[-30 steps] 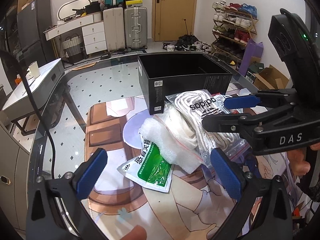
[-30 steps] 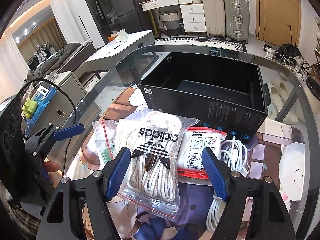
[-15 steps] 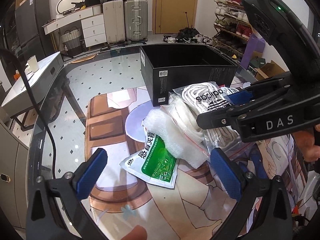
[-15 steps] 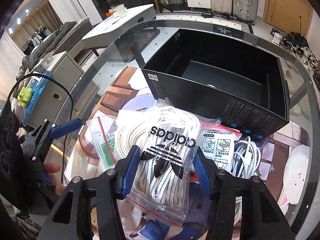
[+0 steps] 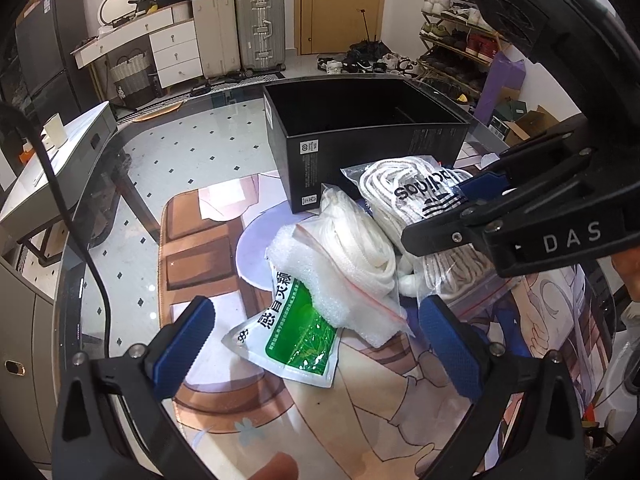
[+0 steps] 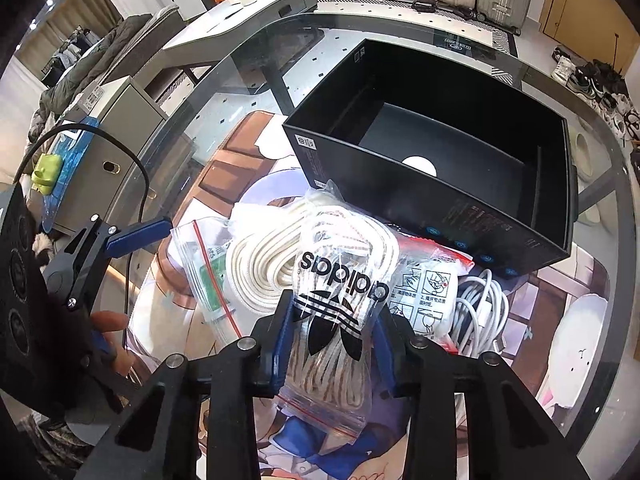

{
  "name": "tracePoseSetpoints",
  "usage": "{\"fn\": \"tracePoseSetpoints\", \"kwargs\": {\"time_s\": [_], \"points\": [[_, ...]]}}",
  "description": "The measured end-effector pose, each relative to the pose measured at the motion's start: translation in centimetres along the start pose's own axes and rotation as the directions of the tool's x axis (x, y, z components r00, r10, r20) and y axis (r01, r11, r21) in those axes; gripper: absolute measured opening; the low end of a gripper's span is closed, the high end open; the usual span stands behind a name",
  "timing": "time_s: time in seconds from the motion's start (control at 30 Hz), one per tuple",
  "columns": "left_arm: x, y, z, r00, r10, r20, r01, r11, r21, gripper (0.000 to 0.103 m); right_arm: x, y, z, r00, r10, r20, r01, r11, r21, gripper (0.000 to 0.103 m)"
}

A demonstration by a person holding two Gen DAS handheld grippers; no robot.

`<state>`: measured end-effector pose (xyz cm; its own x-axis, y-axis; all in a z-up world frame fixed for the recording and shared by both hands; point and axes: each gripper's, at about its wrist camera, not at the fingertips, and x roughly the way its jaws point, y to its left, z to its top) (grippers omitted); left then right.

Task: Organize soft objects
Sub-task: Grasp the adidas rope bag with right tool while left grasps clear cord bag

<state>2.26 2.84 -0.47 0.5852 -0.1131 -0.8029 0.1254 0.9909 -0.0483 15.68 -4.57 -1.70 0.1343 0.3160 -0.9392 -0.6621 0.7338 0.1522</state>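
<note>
Clear plastic, printed with a black trefoil logo, now sits pinched between the blue pads of the right tool — its jaws have just been closing, from a wide straddle a second ago to a firm squeeze on the bag of white laces. The plastic is visibly gathered and creased at the pads. The bag rests on the bench, in the pile directly in front of the black box, with one corner close to the box wall; it is not yet lifted.

Judgement: the grasp stage of the first transfer appears complete. The box interior is bare apart from a white round mark on its floor, so nothing has yet been sorted into it. Lift and carry over the near wall would be the sensible next step.

Pose: the right tool points steeply down onto the bag, having tipped further downward during the approach. The left tool is angled down less steeply — its jaws stand wide apart and grip nothing. It hovers above the green sachet and the white foam sheet, touching neither.
</note>
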Motion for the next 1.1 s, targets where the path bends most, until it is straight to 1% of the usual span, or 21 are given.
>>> {"fn": "tracePoseSetpoints", "kwargs": {"time_s": [0.1,0.2,0.27,0.37,0.43,0.47,0.5,0.63,0.7,0.73,0.83,0.87,0.9,0.93,1.0,1.07,1.1], "points": [[-0.1,-0.5,0.7,1.000,0.008,0.001,-0.008,1.000,0.023,0.102,-1.2,-0.8,-0.3,1.000,0.004,0.015,-0.004,1.000,0.020,0.035],[0.0,-1.0,1.5,1.000,-0.008,-0.010,0.008,0.999,0.044,0.102,-2.3,-2.0,-0.8,0.999,-0.011,0.034,0.010,0.999,0.034,0.035],[0.3,-1.4,2.0,1.000,-0.016,-0.018,0.017,0.998,0.063,0.102,-3.0,-2.9,-1.3,0.999,-0.007,0.041,0.005,0.999,0.052,0.035],[1.2,-1.7,2.7,0.999,-0.025,-0.042,0.029,0.995,0.090,0.101,-4.2,-4.1,-2.0,0.998,-0.020,0.057,0.016,0.997,0.069,0.035],[2.0,-1.5,3.2,0.997,-0.032,-0.066,0.038,0.996,0.086,0.100,-5.0,-5.0,-2.6,0.997,-0.019,0.071,0.013,0.996,0.086,0.035],[2.3,-1.4,3.4,0.996,-0.038,-0.075,0.044,0.996,0.084,0.096,-5.4,-5.3,-2.9,0.997,-0.024,0.080,0.017,0.996,0.091,0.035],[2.6,-1.3,3.5,0.996,-0.041,-0.084,0.048,0.996,0.081,0.094,-5.8,-5.6,-3.2,0.996,-0.031,0.089,0.022,0.995,0.096,0.035],[3.6,-0.6,4.0,0.992,-0.050,-0.115,0.058,0.996,0.067,0.093,-7.0,-6.9,-3.8,0.993,-0.030,0.114,0.017,0.993,0.118,0.035],[3.9,-0.6,4.0,0.991,-0.065,-0.120,0.072,0.995,0.061,0.091,-7.4,-7.3,-4.0,0.992,-0.029,0.121,0.014,0.992,0.125,0.035],[3.9,-0.6,4.0,0.990,-0.074,-0.121,0.081,0.995,0.057,0.086,-7.5,-7.5,-4.0,0.992,-0.028,0.122,0.012,0.992,0.126,0.035],[4.0,-0.5,4.2,0.988,-0.085,-0.126,0.091,0.995,0.049,0.079,-7.4,-7.8,-3.8,0.992,-0.028,0.127,0.011,0.992,0.129,0.035],[4.0,-0.4,4.2,0.989,-0.079,-0.126,0.086,0.995,0.049,0.072,-7.3,-7.9,-3.8,0.991,-0.026,0.128,0.009,0.991,0.132,0.035],[4.1,-0.4,4.4,0.990,-0.066,-0.127,0.073,0.996,0.052,0.067,-7.2,-7.9,-3.9,0.992,-0.022,0.127,0.005,0.991,0.133,0.035],[4.3,-0.3,4.4,0.989,-0.063,-0.131,0.070,0.996,0.052,0.064,-7.0,-7.9,-3.9,0.992,-0.019,0.128,0.001,0.991,0.136,0.035],[4.2,-0.3,4.3,0.989,-0.068,-0.134,0.076,0.996,0.054,0.064,-6.8,-8.0,-3.9,0.992,-0.012,0.126,-0.006,0.990,0.139,0.035],[4.3,-0.4,4.2,0.988,-0.068,-0.138,0.078,0.995,0.065,0.058,-6.6,-8.3,-3.9,0.992,-0.008,0.125,-0.010,0.989,0.145,0.035],[4.4,-0.3,4.2,0.988,-0.071,-0.140,0.080,0.995,0.063,0.057,-6.5,-8.4,-3.9,0.992,-0.007,0.126,-0.012,0.989,0.149,0.035]]}}
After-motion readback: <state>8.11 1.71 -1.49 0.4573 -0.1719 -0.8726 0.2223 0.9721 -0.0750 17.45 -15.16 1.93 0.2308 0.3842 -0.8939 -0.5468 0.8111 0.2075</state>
